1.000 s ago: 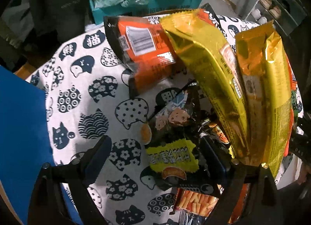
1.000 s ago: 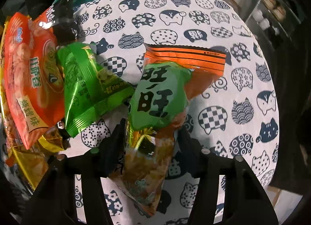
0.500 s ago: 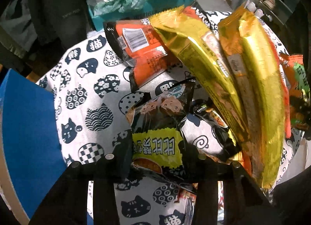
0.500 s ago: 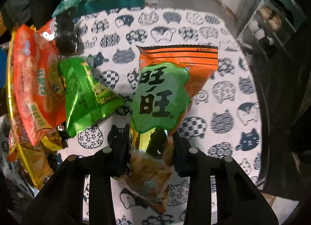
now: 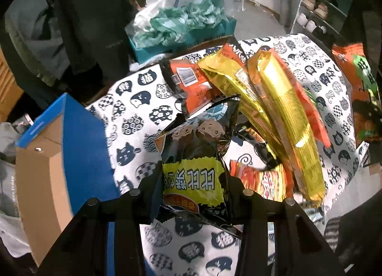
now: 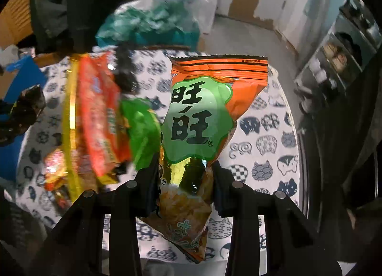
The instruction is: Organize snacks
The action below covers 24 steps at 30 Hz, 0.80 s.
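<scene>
Spread over the table is a white cloth (image 5: 133, 118) printed with dark cat shapes, seen from above by both wrist cameras. The left gripper (image 5: 194, 184) is clamped on a black snack bag with a yellow label (image 5: 195, 156), which is pinched between both pads and held clear of the cloth. At 1 o'clock from it, two long gold packets (image 5: 284, 118) are seen lying side by side, and at 12 o'clock an orange packet with a barcode (image 5: 188, 82). A blue cardboard box (image 5: 78, 147) stands at 9 o'clock. The right gripper (image 6: 185, 180) is closed on an orange bag with a green emblem (image 6: 203, 118), gripped near its lower half and lifted. At 9 o'clock from it a blurred green packet (image 6: 143, 130) and a red packet (image 6: 100, 113) are seen.
</scene>
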Motion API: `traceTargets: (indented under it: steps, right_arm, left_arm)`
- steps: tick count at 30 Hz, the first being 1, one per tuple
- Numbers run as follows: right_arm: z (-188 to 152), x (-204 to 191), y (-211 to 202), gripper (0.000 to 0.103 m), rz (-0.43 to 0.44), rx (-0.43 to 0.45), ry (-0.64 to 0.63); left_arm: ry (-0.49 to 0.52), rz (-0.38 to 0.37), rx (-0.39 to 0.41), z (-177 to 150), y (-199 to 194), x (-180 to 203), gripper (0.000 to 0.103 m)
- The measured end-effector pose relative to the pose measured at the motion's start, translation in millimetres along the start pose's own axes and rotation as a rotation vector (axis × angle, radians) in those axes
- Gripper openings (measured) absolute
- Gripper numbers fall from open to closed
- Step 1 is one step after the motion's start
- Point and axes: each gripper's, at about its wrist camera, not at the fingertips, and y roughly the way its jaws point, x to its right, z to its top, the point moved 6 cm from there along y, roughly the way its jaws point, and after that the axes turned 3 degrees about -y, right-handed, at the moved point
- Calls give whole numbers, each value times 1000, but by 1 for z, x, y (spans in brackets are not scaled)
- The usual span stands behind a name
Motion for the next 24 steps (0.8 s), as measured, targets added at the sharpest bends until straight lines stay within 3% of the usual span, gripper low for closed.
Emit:
traceTargets:
  steps: [14,24]
  right_arm:
    - [27,-76,-51,35,110,101,-156]
    - [47,-135,-63,35,197,117,-230]
  left_arm:
    - [15,26,81,-20,-67,-29,43]
    - [-29,47,131,-30,-93,-69,43]
